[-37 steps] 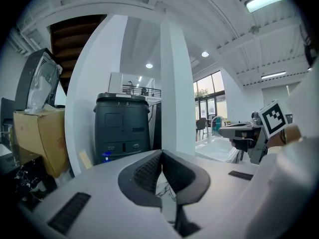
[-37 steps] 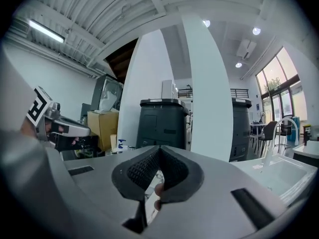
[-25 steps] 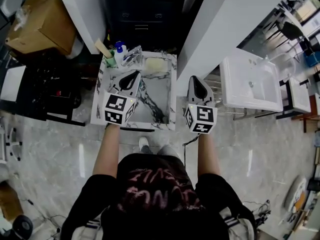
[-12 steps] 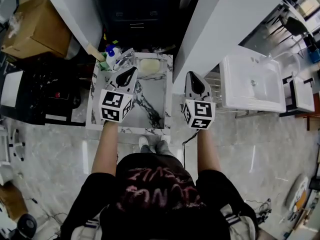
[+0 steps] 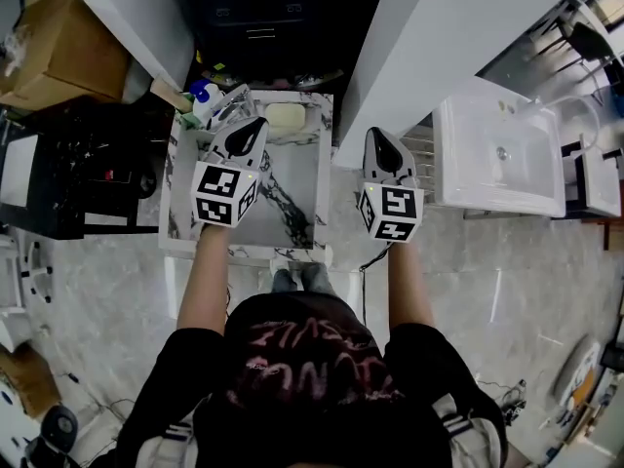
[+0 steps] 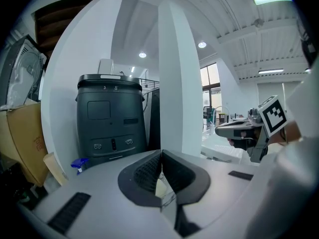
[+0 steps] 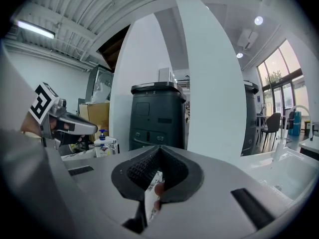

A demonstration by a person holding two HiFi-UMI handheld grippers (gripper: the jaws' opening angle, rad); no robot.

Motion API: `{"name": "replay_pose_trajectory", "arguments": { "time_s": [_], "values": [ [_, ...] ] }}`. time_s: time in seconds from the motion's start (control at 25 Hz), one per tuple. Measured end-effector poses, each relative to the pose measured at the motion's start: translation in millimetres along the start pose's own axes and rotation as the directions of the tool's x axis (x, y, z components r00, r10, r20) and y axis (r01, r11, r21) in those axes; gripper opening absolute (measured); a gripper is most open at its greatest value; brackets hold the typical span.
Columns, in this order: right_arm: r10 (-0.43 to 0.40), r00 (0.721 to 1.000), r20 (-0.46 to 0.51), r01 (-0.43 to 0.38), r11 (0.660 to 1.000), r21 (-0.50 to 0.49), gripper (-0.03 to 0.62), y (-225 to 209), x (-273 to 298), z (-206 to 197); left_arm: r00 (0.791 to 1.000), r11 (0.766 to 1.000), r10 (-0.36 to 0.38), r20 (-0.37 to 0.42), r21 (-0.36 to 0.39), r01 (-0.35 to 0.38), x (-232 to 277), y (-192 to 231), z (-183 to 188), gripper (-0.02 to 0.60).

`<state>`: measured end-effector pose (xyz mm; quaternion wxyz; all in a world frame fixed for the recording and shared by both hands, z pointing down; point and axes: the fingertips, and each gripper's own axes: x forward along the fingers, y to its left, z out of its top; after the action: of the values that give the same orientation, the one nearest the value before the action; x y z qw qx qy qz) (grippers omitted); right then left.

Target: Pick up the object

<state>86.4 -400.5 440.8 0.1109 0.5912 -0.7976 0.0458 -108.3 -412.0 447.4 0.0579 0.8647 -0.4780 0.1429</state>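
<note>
A marble-patterned basin (image 5: 302,198) stands in front of the person. At its back rim lie a pale yellow bar (image 5: 286,117), a blue-capped bottle (image 5: 202,93) and a chrome tap (image 5: 229,102). My left gripper (image 5: 252,125) hovers over the basin's back left part, close to the tap, jaws shut and empty. It shows again, as my left gripper (image 7: 55,121), in the right gripper view. My right gripper (image 5: 376,136) hangs to the right of the basin, outside its rim, also shut with nothing in it. The bottle (image 7: 102,142) shows beyond it at the left.
A dark grey cabinet-like unit (image 6: 109,118) stands behind the basin between white pillars (image 6: 174,78). A white washbasin (image 5: 492,154) is at the right. A cardboard box (image 5: 58,37) and dark clutter (image 5: 93,164) are at the left.
The view has shifted, so the marble basin sits a little further left and up. Both grippers have edged forward towards its back rim. Their jaws have stayed shut.
</note>
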Motion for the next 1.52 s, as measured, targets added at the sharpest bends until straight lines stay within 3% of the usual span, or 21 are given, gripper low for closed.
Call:
{"name": "replay_pose_trajectory", "arguments": {
  "time_s": [0.56,0.84,0.88,0.96,1.2,1.32,1.52],
  "values": [
    [0.023,0.994,-0.110,-0.018,0.999,0.048,0.014,-9.0,24.6,-65.7,0.989,0.998,-0.051,-0.137,-0.049,0.044,41.8,-14.3,-67.5,0.017],
    [0.020,0.991,-0.129,-0.013,0.998,0.054,0.014,-22.5,28.5,-78.3,0.972,0.994,-0.098,-0.211,0.035,0.108,68.7,-24.3,-86.1,0.021],
    [0.018,0.991,-0.131,-0.011,0.999,0.053,0.015,-24.7,28.9,-78.7,0.969,0.992,-0.109,-0.224,0.042,0.122,73.1,-25.5,-88.1,0.048],
    [0.016,0.991,-0.131,-0.010,0.999,0.052,0.015,-28.4,30.0,-78.3,0.958,0.986,-0.130,-0.257,0.070,0.152,82.2,-28.0,-93.2,0.116],
    [0.008,0.991,-0.134,-0.002,0.999,0.046,0.015,-38.6,34.3,-78.4,0.915,0.957,-0.156,-0.372,0.172,0.233,116.7,-33.5,-118.6,0.125],
    [-0.002,0.990,-0.142,0.009,0.999,0.049,0.015,-45.3,34.9,-82.8,0.882,0.933,-0.167,-0.441,0.219,0.286,133.4,-35.3,-138.7,0.141],
    [-0.026,0.986,-0.166,0.036,0.998,0.053,0.015,-59.1,34.7,-94.5,0.835,0.913,-0.157,-0.527,0.245,0.326,155.8,-33.1,-169.6,0.141]
  ]
}}
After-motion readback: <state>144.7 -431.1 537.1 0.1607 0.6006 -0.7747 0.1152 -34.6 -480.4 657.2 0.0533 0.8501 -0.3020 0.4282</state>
